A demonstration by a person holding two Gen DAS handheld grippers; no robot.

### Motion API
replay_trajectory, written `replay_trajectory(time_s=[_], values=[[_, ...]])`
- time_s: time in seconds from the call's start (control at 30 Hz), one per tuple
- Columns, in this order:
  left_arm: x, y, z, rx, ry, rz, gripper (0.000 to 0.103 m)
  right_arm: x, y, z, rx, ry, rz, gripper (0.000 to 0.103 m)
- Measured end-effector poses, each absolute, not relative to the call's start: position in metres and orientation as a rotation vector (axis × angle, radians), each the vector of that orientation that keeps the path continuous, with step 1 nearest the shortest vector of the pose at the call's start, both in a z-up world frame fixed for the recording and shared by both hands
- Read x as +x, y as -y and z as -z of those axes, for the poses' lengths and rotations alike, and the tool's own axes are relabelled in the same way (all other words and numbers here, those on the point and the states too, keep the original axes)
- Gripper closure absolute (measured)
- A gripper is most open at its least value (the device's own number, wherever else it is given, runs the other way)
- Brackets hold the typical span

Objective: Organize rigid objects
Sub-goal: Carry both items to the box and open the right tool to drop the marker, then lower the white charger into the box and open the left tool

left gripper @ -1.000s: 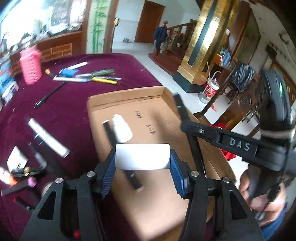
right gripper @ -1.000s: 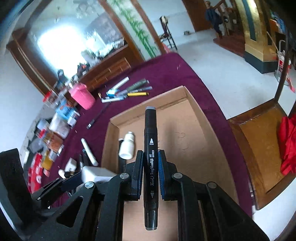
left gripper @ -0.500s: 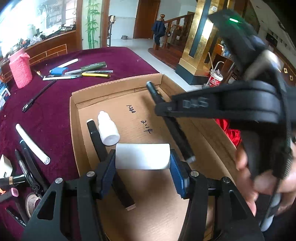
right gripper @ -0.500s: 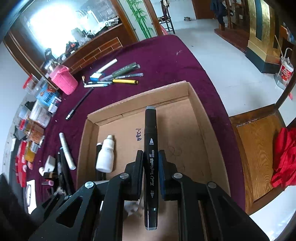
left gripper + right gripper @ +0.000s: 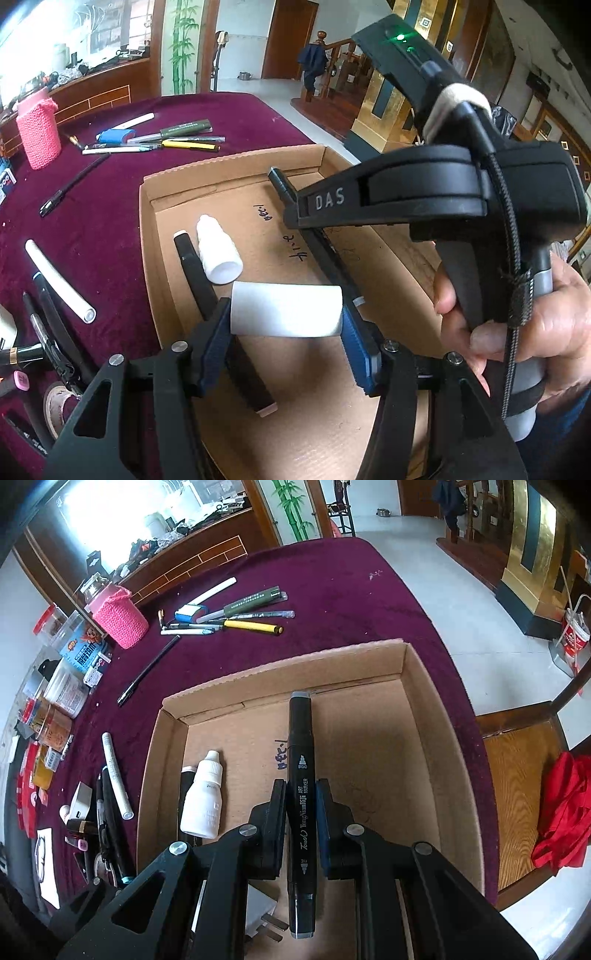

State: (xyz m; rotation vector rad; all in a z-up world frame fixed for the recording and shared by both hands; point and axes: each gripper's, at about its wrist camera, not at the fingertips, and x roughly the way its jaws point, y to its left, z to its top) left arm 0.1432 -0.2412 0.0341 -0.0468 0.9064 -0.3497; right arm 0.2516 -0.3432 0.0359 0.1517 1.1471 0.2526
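Because your left gripper point(image 5: 286, 325) is opening around the white block point(image 5: 285, 310) while it hangs above the cardboard box point(image 5: 236, 168), the first risk in the left wrist view is an uncontrolled drop: the block sits between the blue pads point(image 5: 356, 345) and a gap already seems to show on the left side, so it may fall onto the black marker point(image 5: 218, 317) lying directly beneath and roll it, or bump the white dropper bottle point(image 5: 218, 253) just beyond. Your left tool points steeply down at the near-left part of the box. Your right hand point(image 5: 517, 325) wraps the handle of the other tool, which crosses close on the right; a collision between the two tools is possible if either swings inward. From the right wrist view, your right gripper point(image 5: 302, 812) is clamped narrow on the black art marker point(image 5: 302, 805), which runs lengthwise between the jaws and points toward the far wall of the box, over its middle. The tool is pitched well downward. Risk here: a release from this height could let the marker bounce or roll toward the bottle on the left. Loose pens point(image 5: 236, 618) still lie on the maroon tablecloth point(image 5: 332, 590) far left, outside the box.
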Motion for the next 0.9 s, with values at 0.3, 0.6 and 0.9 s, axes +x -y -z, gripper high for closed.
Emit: replay_trajectory(time_s=[0.3,0.6,0.9], values=[[0.145,0.237,-0.031,-0.077,-0.927,0.372,0.047,0.251,0.346,-0.032,0.175,-1.152,-0.253,0.083],[0.141,0.235,-0.03,-0.075,-0.973,0.383,0.046,0.236,0.362,-0.044,0.219,-1.119,-0.264,0.079],[0.14,0.232,-0.031,-0.087,-0.99,0.385,0.045,0.209,0.367,-0.066,0.296,-1.049,-0.305,0.079]])
